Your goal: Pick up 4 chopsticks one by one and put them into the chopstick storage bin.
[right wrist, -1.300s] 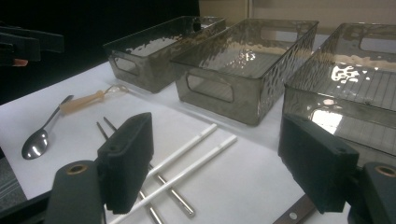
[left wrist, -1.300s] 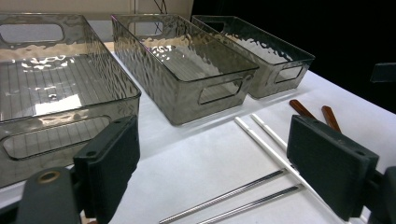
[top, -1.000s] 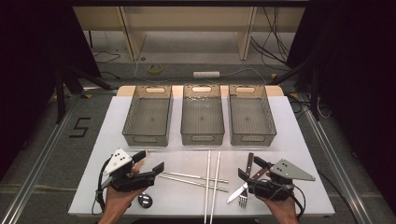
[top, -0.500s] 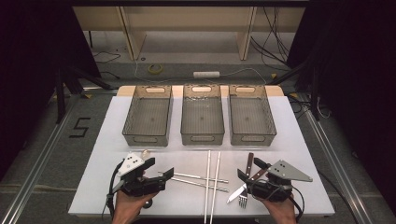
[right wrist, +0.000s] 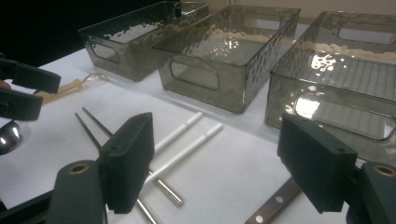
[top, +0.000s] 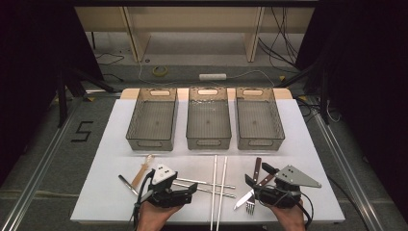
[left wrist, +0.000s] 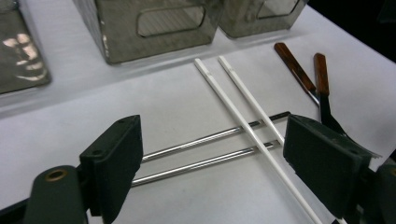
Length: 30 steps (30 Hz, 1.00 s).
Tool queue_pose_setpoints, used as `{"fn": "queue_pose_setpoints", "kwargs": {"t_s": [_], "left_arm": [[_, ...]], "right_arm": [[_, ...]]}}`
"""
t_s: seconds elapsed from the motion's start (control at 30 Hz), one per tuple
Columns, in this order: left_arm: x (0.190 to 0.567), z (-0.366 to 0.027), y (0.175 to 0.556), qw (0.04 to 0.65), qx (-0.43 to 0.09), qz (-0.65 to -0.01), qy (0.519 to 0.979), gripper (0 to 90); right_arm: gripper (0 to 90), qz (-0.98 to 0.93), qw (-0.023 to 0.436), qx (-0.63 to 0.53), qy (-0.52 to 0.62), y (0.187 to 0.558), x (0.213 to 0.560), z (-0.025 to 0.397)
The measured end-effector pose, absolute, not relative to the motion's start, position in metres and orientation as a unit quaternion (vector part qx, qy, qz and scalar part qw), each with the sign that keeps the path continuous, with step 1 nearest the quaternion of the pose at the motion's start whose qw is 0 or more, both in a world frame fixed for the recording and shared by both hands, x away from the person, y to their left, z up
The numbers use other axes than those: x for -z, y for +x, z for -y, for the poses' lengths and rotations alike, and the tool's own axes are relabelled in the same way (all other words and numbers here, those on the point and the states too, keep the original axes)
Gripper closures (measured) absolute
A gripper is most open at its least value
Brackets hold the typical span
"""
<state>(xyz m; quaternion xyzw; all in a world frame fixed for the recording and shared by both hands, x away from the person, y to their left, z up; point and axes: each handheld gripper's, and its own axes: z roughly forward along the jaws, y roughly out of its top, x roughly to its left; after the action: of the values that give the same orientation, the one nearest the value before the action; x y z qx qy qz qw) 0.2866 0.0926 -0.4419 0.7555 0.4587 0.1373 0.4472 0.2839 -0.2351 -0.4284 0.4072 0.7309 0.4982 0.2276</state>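
White rectangular table (top: 115,144); all places below are given relative to it.

Three smoked translucent plastic bins (top: 208,118) stand in a row across its far half, all empty, with narrow gaps between them.

Left tongs (top: 185,195) at the near edge, left of centre, jaws wide apart and holding nothing. In the left gripper view they frame the pair of thin polished steel chopsticks (left wrist: 201,151), which lie flat near the near edge, roughly parallel to it.

Right tongs (top: 257,179) at the near edge, right of centre, jaws also apart and empty, hovering beside a brown-handled table knife (top: 253,185) and a fork (top: 250,206).

Pair of slim white plastic chopsticks (top: 217,190) runs from mid-table to the near edge, crossing over the steel pair.

Pale wooden-looking utensil (top: 141,171) and a small dark-handled piece (top: 127,184) lie left of the left tongs.

Judgement: steel chopsticks are light, stiff, round and slick, likely to roll or slip from flat pads. Best taken near mid-length on the left stretch, away from the white pair lying on top; lifting at the crossing would disturb them.

Room: open table between the cutlery and the bins; the bin walls must be cleared on any carry.
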Motion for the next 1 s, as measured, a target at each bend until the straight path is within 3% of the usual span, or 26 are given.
{"fn": "queue_pose_setpoints", "kwargs": {"t_s": [1.0], "left_arm": [[0.479,-0.028,0.274,0.39,-0.098,-0.43,0.808,33.8]], "right_arm": [[28.9,-0.735,0.228,-0.494,0.404,0.284,0.428,0.235]]}}
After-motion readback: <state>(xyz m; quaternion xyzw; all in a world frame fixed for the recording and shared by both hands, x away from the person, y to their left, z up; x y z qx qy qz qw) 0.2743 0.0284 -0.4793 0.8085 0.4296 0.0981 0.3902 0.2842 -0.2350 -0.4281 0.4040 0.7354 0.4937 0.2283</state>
